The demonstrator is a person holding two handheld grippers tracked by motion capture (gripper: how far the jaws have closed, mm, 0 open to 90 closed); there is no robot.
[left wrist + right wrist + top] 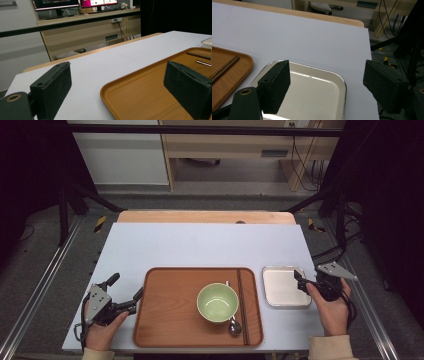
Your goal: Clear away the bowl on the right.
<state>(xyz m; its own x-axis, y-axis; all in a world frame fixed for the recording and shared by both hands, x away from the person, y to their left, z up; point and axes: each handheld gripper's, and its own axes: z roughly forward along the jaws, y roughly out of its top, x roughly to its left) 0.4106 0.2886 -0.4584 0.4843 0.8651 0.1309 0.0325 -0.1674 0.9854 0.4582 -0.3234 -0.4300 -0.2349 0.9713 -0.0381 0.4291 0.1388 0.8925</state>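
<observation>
1. I am holding the left gripper [123,295] at the left edge of the brown tray [165,320], jaws spread wide and gripping nothing. In the left gripper view, one jaw is hanging over the white table [105,65] and the other over the tray's near-left corner [117,92], so the rim is lying between them.
2. I am holding the right gripper [302,281] over the right rim of the steel tray [280,292], jaws likewise spread and empty. In the right gripper view, the steel tray's rim [343,87] is sitting between the jaws.
3. I am locating the remaining items: the green bowl [218,302] is resting centre-right in the brown tray, the spoon [234,326] is lying just beside it toward me, and the chopsticks [242,305] are lying to its right, long axis running away from me.
4. I am judging the deciding relation: each tray edge is lying directly inside its nearer gripper's opening, so a closing pinch appears sufficient on either side.
</observation>
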